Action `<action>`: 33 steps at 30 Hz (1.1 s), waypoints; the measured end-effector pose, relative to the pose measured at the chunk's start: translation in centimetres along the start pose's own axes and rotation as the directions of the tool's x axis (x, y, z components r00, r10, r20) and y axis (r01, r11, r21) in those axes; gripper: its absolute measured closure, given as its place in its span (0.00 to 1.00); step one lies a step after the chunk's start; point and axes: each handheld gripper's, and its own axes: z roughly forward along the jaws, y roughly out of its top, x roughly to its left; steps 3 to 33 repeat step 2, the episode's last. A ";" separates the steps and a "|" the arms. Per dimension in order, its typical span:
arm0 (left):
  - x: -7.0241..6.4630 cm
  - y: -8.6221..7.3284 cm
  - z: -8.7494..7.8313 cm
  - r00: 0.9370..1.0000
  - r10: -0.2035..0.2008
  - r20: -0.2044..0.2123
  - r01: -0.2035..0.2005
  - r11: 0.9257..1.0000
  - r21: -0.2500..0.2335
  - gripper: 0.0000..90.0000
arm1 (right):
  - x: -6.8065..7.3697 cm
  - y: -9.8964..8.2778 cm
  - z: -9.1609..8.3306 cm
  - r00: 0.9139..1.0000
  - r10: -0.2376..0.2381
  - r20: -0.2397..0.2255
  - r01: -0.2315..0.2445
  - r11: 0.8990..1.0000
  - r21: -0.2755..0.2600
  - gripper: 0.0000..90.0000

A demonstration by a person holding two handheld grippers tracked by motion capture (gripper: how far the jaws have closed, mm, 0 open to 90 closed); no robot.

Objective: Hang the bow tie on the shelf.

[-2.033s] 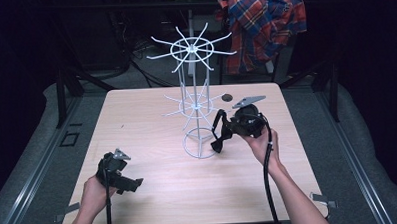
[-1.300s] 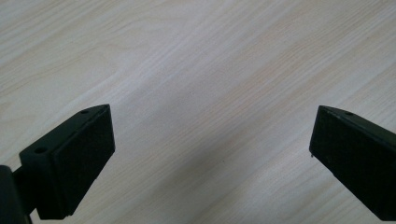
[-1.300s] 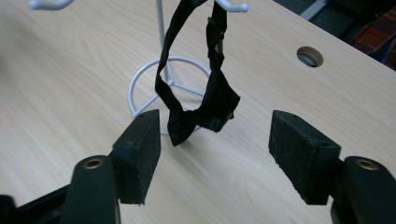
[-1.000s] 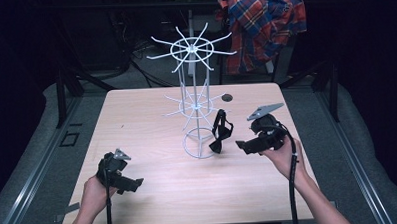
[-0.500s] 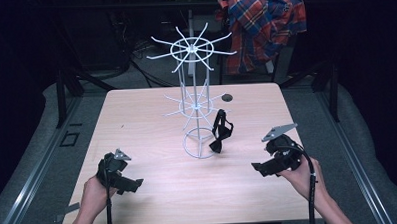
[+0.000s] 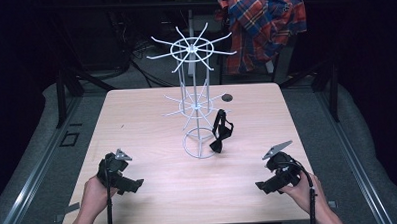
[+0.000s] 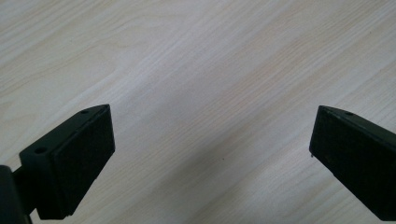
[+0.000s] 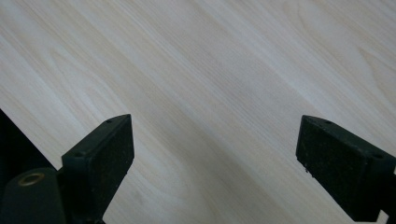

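— While the right gripper sits low at the near right, how do its jaws stand?
— Wide apart, just been opening, nothing between them — only bare table. Left gripper, near left: also spread, empty.
— And the black bow tie?
— Hanging on the white wire rack, mid-table, well apart from both.
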 end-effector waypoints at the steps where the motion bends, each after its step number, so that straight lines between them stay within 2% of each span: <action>1: 0.0 0.0 0.0 1.000 0.003 -0.001 -0.003 1.000 0.002 0.00 | 0.0 0.0 0.1 1.000 0.004 -0.011 -0.004 1.000 0.002 0.11; 33: 0.0 0.0 -0.1 1.000 0.006 0.000 -0.006 1.000 0.003 0.00 | -0.1 0.0 0.2 1.000 0.007 -0.019 -0.006 1.000 0.005 0.11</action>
